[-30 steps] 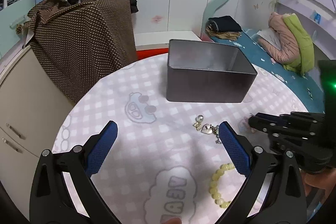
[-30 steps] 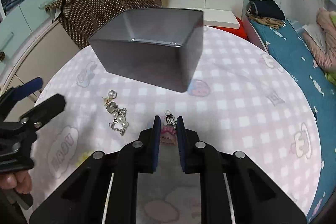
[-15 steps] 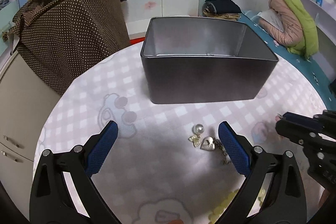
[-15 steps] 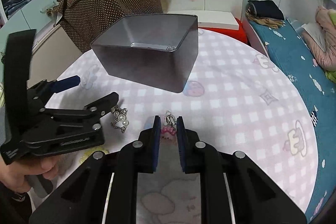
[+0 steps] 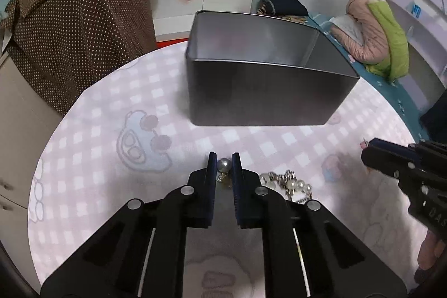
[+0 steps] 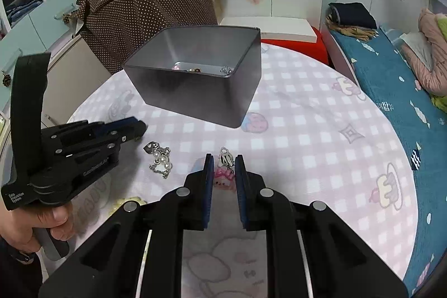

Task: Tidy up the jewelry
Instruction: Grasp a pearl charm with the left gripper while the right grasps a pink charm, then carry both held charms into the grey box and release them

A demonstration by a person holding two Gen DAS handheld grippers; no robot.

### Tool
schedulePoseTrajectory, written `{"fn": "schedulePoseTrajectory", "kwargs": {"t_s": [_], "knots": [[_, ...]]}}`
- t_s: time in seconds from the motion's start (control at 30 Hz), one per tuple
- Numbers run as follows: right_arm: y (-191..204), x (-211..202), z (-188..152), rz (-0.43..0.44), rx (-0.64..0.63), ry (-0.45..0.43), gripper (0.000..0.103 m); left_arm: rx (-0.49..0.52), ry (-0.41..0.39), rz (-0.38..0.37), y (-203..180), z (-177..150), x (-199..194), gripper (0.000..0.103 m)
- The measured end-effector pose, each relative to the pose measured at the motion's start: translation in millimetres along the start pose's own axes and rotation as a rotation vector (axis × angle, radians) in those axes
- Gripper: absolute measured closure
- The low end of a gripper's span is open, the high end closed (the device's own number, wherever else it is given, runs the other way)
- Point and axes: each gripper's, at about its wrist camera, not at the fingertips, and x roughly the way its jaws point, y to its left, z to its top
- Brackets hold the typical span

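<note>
A dark metal tin [image 5: 268, 99] stands open on the round table; in the right wrist view [image 6: 195, 91] a few small pieces lie inside it. My left gripper [image 5: 224, 165] is shut on a pearl earring [image 5: 224, 164] just above the cloth. A pearl chain with a heart charm [image 5: 290, 182] lies to its right, also in the right wrist view [image 6: 159, 158]. My right gripper [image 6: 224, 166] is shut on a pink charm with a silver clip [image 6: 225, 168]. A yellow bead bracelet [image 6: 125, 204] lies at the near left.
The table carries a pink checked cloth [image 6: 321, 147]. A brown dotted coat [image 5: 72, 27] hangs over a cabinet at the left. A bed with clothes [image 6: 391, 80] runs along the right. Each gripper shows in the other's view.
My left gripper has closed from wide open onto the pearl earring and moved forward toward the tin. My right gripper has stayed shut on the pink charm.
</note>
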Motion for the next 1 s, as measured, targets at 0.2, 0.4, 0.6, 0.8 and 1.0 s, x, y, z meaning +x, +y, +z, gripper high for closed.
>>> {"fn": "schedulePoseTrajectory", "kwargs": {"t_s": [0.2, 0.4, 0.6, 0.8, 1.0], "knots": [[2.0, -12.4, 6.8, 0.011, -0.006, -0.026, 0.089, -0.028, -0.047, -0.004, 12.1, -5.4, -28.9, 0.092], [13.0, -34.6, 28.2, 0.027, -0.039, -0.088, 0.089, -0.03, -0.146, 0.008, 17.8, 7.6, -75.8, 0.092], [27.5, -59.7, 59.4, 0.029, -0.09, -0.17, 0.089, -0.01, -0.259, 0.011, 7.7, 30.6, -123.6, 0.092], [36.9, -81.7, 93.8, 0.026, -0.121, -0.254, 0.089, 0.005, -0.347, 0.02, 0.3, 59.1, -154.0, 0.092], [39.3, -89.4, 120.6, 0.039, -0.13, -0.283, 0.089, 0.028, -0.403, 0.012, -10.6, 86.2, -172.6, 0.092]]}}
